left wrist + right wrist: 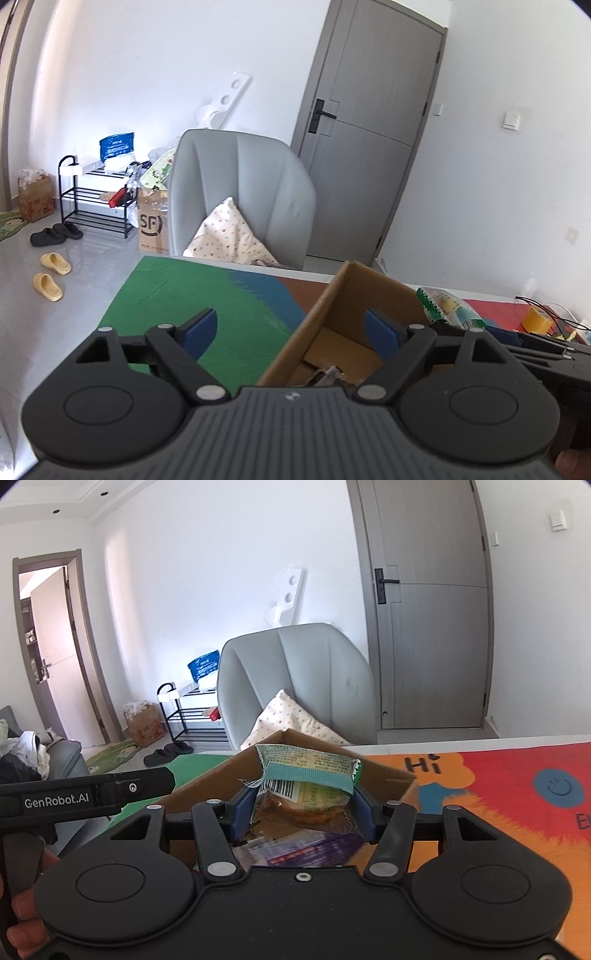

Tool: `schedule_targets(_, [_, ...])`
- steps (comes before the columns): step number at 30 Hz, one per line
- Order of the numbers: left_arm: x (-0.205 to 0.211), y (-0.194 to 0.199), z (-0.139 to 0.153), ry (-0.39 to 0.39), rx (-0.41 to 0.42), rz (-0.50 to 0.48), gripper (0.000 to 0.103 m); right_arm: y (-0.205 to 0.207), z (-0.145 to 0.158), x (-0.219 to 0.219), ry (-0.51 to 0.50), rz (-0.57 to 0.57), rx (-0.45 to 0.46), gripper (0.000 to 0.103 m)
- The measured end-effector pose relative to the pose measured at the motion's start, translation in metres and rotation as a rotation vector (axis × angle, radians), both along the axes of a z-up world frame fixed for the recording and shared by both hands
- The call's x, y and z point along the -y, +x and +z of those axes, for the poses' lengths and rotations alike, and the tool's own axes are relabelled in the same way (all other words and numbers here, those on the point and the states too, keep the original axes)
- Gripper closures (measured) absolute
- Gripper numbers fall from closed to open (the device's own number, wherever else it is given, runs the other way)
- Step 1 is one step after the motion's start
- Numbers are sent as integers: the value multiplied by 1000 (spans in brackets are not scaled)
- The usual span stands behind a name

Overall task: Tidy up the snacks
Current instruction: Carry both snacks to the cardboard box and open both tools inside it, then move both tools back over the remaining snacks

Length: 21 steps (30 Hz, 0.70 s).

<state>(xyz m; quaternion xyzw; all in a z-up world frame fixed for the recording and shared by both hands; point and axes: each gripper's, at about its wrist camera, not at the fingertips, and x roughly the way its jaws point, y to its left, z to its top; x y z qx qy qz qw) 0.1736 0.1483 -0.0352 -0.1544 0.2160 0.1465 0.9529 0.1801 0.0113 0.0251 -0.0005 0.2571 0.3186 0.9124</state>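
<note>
Cardboard box (388,779) sits at 12 o'clock; right tool (301,812) clamps green-trimmed clear snack packet (306,775) above it for dropping; left tool (291,332) gapes empty.

Bright, even daylight fills both views, with strong fisheye bending at the edges, dark corners and slight softness.

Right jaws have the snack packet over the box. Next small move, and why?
Probably lower it a little and let go. The right gripper clamps the snack packet directly above the open cardboard box, where other packets already lie. The left gripper is open and empty, straddling the box's near wall, so it seems clear of the drop.
</note>
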Motion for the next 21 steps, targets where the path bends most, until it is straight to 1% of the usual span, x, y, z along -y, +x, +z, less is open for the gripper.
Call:
schedule_targets(1, [-2, -1, -1, -3, -1, 5, 17, 0, -1, -2, 1, 12, -4, 43])
schedule_targets(3, [-5, -1, -1, -9, -6, 14, 17, 1, -2, -6, 6, 31, -3, 31])
schedule_targets(4, [-6, -1, -2, -11, -9, 18, 17, 1, -2, -6, 1, 26, 0, 21])
schedule_targets(5, [-7, -1, -2, -11, -14, 21, 17, 0, -2, -6, -3, 14, 3, 18])
schedule_targets(13, [-1, -2, -3, -14, -29, 32, 12, -4, 2, 21, 9, -44, -14, 17])
schedule_targets(19, [13, -1, 0, -3, -28, 6, 11, -10, 5, 48, 26, -101, -14, 17])
schedule_targets(21, [19, -1, 2, 6, -27, -7, 11, -12, 6, 56, 30, -113, -14, 15])
